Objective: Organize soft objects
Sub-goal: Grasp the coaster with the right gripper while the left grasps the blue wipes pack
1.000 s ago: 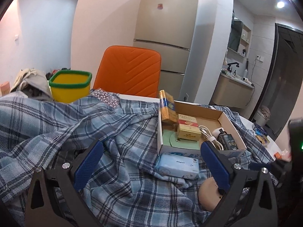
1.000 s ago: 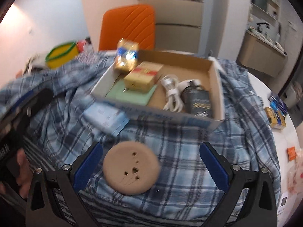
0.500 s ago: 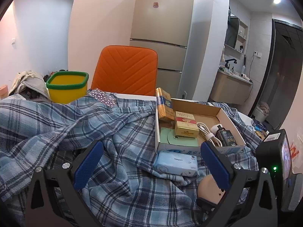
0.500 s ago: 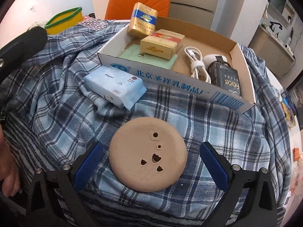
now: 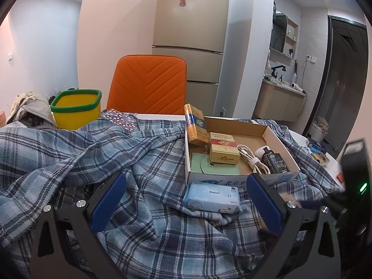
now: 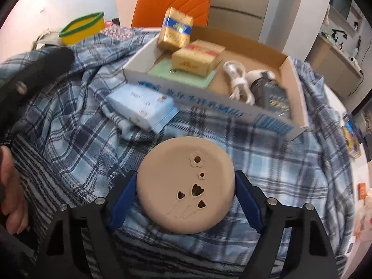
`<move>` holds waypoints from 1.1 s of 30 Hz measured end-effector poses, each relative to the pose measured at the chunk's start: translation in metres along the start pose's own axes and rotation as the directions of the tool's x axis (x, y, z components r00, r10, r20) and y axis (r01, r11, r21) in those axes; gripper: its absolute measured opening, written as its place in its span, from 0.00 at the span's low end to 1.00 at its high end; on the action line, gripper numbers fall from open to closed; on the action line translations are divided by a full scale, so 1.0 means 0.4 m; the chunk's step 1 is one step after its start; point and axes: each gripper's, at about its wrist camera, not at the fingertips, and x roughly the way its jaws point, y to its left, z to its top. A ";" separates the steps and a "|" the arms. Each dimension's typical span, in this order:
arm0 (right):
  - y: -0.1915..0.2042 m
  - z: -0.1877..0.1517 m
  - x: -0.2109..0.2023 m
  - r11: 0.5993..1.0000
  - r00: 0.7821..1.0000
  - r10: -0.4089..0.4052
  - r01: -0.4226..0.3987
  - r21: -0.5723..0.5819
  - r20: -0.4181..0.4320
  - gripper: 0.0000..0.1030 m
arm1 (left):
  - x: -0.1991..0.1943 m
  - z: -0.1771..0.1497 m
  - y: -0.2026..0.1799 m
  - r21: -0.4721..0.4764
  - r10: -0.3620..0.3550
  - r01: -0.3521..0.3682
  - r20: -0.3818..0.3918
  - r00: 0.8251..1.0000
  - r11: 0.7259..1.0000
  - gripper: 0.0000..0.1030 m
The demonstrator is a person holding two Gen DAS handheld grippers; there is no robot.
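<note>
Blue-and-white plaid fabric sheet (image 6: pixel 267 158) lies rumpled over most of the bench; we see it w/ folds bunched on the left side in both views. On it, nearest the right wrist cam, sits a round tan disc w/ flower- and heart-shaped cut-outs (image 6: pixel 186 186). Our right gripper (image 6: pixel 184 200) is closing, the disc between its blue pads (image 6: pixel 248 205), which sit right at the disc's edges; firm contact we can't tell. Just beyond the disc lies a light-blue soft tissue pack (image 6: pixel 141 105), touching the front wall of an open shallow cardboard box (image 6: pixel 202 97) that rests on the plaid. In the box: two gold-coloured cartons, a green flat sheet, a coiled white cable (image 6: pixel 239 83), and a dark packet.

Our left gripper (image 5: pixel 186 207) hangs over the plaid, wide apart, nothing between its blue pads (image 5: pixel 108 205); the tissue pack (image 5: pixel 212 197) lies ahead, betw. the fingers' lines but not touched. Behind the bench: an orange chair (image 5: pixel 148 86) and a yellow tub w/ green rim (image 5: pixel 76 108).
</note>
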 end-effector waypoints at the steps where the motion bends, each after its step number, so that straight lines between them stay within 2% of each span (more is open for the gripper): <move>1: -0.016 0.004 -0.019 1.000 1.000 -0.016 0.015 0.008 0.023 0.81 | 0.006 0.003 -0.003 0.005 -0.005 0.005 -0.011 1.000 1.000 0.99; 4: -0.061 0.018 -0.068 0.998 0.994 -0.053 0.049 0.043 0.092 0.81 | 0.030 0.015 -0.015 0.029 -0.033 0.035 -0.062 0.998 0.999 0.99; 8: -0.107 0.030 -0.113 0.992 0.974 -0.116 0.105 0.068 0.194 0.81 | 0.061 0.029 -0.031 0.051 -0.093 0.101 -0.146 0.985 0.994 0.99; 12: -0.137 0.037 -0.137 0.992 0.952 -0.114 0.091 0.092 0.285 0.81 | 0.104 0.027 -0.051 0.109 -0.093 0.119 -0.221 0.971 0.987 0.99; 13: -0.143 0.036 -0.140 0.992 0.948 -0.103 0.075 0.102 0.302 0.81 | 0.123 0.024 -0.057 0.125 -0.095 0.130 -0.256 0.962 0.984 0.99; 14: -0.148 0.036 -0.142 0.992 0.946 -0.094 0.063 0.107 0.310 0.81 | 0.141 0.020 -0.062 0.136 -0.100 0.144 -0.290 0.952 0.980 0.99; 17: -0.157 0.025 -0.141 0.994 0.949 -0.076 0.046 0.102 0.308 0.81 | 0.181 0.012 -0.064 0.133 -0.099 0.151 -0.335 0.937 0.980 0.93; 19: -0.157 0.018 -0.134 0.994 0.948 -0.073 0.043 0.102 0.309 0.81 | 0.201 0.006 -0.066 0.119 -0.130 0.185 -0.368 0.921 0.976 0.93; 26: -0.167 0.010 -0.126 0.993 0.950 -0.064 0.031 0.112 0.304 0.81 | 0.246 -0.018 -0.056 0.072 -0.170 0.225 -0.446 0.879 0.972 0.92; 31: -0.172 0.008 -0.124 0.993 0.952 -0.066 0.032 0.118 0.299 0.81 | 0.257 -0.030 -0.061 0.074 -0.164 0.225 -0.476 0.864 0.971 0.78; 33: -0.173 0.009 -0.124 0.993 0.952 -0.068 0.034 0.117 0.299 0.81 | 0.256 -0.030 -0.068 0.079 -0.162 0.225 -0.472 0.866 0.971 0.75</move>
